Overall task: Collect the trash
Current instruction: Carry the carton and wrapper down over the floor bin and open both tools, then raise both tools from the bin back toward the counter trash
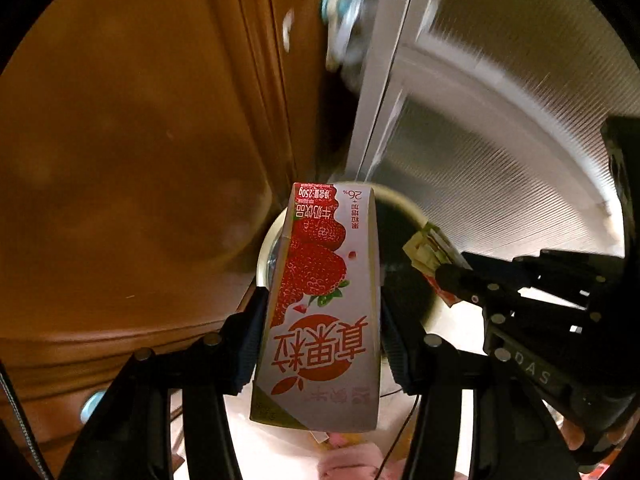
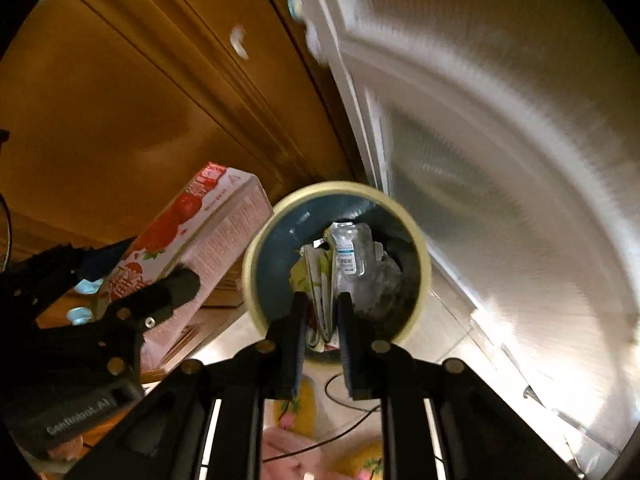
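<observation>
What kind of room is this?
Probably a room in a home. There are wooden cabinet doors, a white door with ribbed glass, and a round bin on the floor with trash in it.

Pale glossy floor [image 2: 452, 332], strong glare at right. Round bin [image 2: 420, 248] standing on floor at centre: cream rim, blue inside, holding clear plastic bottle [image 2: 350, 252] and crumpled wrappers [image 2: 320, 280]. Brown wooden cabinet [image 2: 120, 100] rising from floor at left, just beside bin. White ribbed door panel [image 2: 500, 140] at right, far side of bin. Thin dark cable [image 2: 344, 400] lying on floor, near side of bin. Yellow flowered patches near bottom edge, too blurred to identify.
</observation>
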The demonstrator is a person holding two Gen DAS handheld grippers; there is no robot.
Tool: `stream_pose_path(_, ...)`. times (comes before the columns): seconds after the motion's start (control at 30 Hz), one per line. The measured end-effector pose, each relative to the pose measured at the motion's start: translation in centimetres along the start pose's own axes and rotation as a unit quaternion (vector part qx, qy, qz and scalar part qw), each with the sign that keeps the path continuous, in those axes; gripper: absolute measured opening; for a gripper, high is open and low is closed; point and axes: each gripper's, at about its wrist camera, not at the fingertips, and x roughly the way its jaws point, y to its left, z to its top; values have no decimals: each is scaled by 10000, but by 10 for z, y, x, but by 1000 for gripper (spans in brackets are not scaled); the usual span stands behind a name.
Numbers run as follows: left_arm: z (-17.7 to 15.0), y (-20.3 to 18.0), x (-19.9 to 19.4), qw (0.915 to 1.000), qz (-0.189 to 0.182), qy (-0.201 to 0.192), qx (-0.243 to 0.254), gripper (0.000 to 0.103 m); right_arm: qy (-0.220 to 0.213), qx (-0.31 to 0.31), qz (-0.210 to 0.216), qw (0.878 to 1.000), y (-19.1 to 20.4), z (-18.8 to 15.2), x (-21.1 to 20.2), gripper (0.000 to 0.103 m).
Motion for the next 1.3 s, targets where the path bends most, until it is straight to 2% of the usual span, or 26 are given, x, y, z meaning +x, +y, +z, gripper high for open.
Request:
stream_pose_path(0.07,-4,-3,20,9999,59,44,130,52,33,50,58,10000,-1,1,19,25)
stream_pose_path(0.17,-8,-6,45,9994,201,105,254,53,73,122,-75,9999,-6,2,48,34)
stream_pose_path(0.27,-11,-4,65,9993,39,347,151,61,145,288,-160,9994,-14,-1,68,44)
stream_pose_path(0.37,-12,-1,74,9989,-46,465,20,63,194,375,-286,9987,-21,-5,78,45)
stream_pose_path(0.57,-14,8,74,9990,4,445,-33,63,170,345,-346,9987,-19,-13,74,46)
stream_pose_path(0.73,-15,12,62,9992,35,389,-35,63,76,432,-303,9986,-16,-17,61,46)
stream_pose_path(0.9,-16,8,33,9994,21,321,-85,63,-74,419,-228,9988,-13,-21,39,47)
stream_pose_path(0.97,-16,7,23,9995,25,279,-126,63,-105,398,-213,9989,-8,-20,27,64)
stream_pose_path(1.3,-10,8,-60,9985,102,91,-531,63,-378,375,-144,9985,10,-12,-55,65)
